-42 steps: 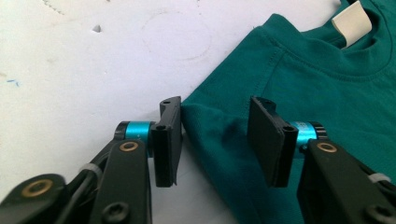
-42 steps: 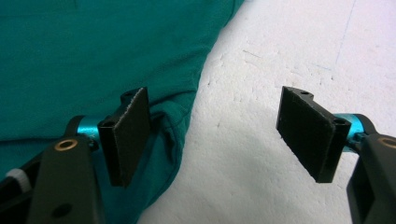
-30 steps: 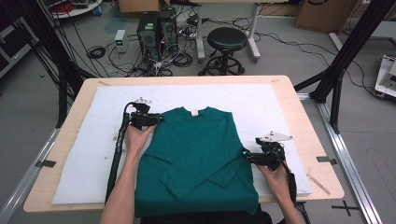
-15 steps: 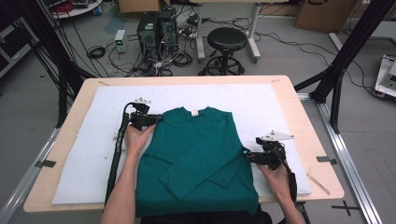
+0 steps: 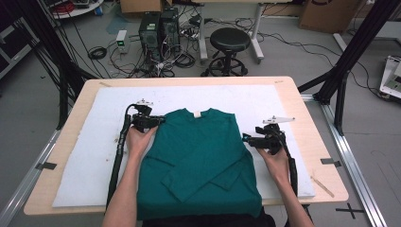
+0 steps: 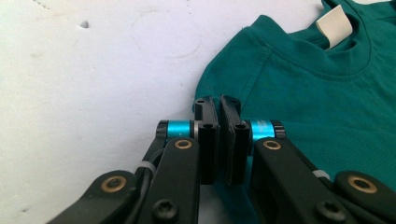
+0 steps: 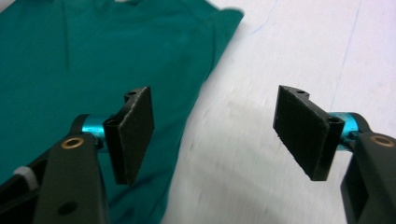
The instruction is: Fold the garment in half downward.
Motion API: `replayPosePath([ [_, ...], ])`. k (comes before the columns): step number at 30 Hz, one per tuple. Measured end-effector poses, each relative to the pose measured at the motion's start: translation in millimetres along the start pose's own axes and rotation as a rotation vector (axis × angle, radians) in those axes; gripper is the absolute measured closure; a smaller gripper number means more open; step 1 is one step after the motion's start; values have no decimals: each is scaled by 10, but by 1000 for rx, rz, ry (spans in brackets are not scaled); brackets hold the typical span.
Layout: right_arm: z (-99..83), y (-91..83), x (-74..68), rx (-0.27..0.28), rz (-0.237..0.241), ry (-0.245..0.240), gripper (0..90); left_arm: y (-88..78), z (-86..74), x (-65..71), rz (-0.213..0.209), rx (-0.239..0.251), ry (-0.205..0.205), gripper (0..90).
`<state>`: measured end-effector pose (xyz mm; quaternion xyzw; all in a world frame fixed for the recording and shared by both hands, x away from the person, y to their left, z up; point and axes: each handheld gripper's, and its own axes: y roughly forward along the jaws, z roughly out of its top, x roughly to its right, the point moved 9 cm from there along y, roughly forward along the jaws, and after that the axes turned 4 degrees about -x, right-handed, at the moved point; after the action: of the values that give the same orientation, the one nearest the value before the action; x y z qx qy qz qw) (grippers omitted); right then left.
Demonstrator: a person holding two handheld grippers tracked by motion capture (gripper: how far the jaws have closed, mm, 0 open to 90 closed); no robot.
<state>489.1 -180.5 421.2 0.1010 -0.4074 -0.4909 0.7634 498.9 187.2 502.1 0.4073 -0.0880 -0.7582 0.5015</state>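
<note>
A dark green long-sleeved shirt [image 5: 203, 151] lies flat on the white pad [image 5: 108, 123], sleeves folded across its front, its white neck label [image 6: 334, 28] at the far end. My left gripper [image 5: 162, 119] sits at the shirt's left shoulder. In the left gripper view its jaws [image 6: 219, 100] are shut together on the shoulder's edge, with green cloth [image 6: 317, 93] showing under them. My right gripper [image 5: 245, 138] hovers open beside the shirt's right edge. In the right gripper view [image 7: 215, 126] its jaws have just been closing a little, with nothing between them and the shirt's edge [image 7: 93, 51] below.
The white pad covers most of the wooden table [image 5: 312, 123]. Bare pad lies left and right of the shirt. Beyond the far edge stand a black stool [image 5: 230, 40], computer towers [image 5: 156, 28] and loose cables on the floor. Black frame struts [image 5: 350, 56] rise at the right.
My right gripper has lifted off the pad beside the shirt's right edge. The left hand has stayed at the shoulder.
</note>
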Motion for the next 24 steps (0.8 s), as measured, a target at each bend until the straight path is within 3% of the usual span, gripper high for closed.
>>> replayPosePath([
  [2, 90, 49, 30, 3, 5, 7, 315, 1, 1, 1, 1, 1, 0, 860],
  [13, 515, 484, 70, -90, 23, -11, 319, 0, -1, 3, 6, 1, 4, 859],
  [17, 541, 668, 89, -124, 28, 0, 324, 2, 0, 4, 8, 4, 4, 860],
  [24, 494, 835, 98, -144, 40, 22, 372, 1, -1, 5, 11, 3, 6, 860],
])
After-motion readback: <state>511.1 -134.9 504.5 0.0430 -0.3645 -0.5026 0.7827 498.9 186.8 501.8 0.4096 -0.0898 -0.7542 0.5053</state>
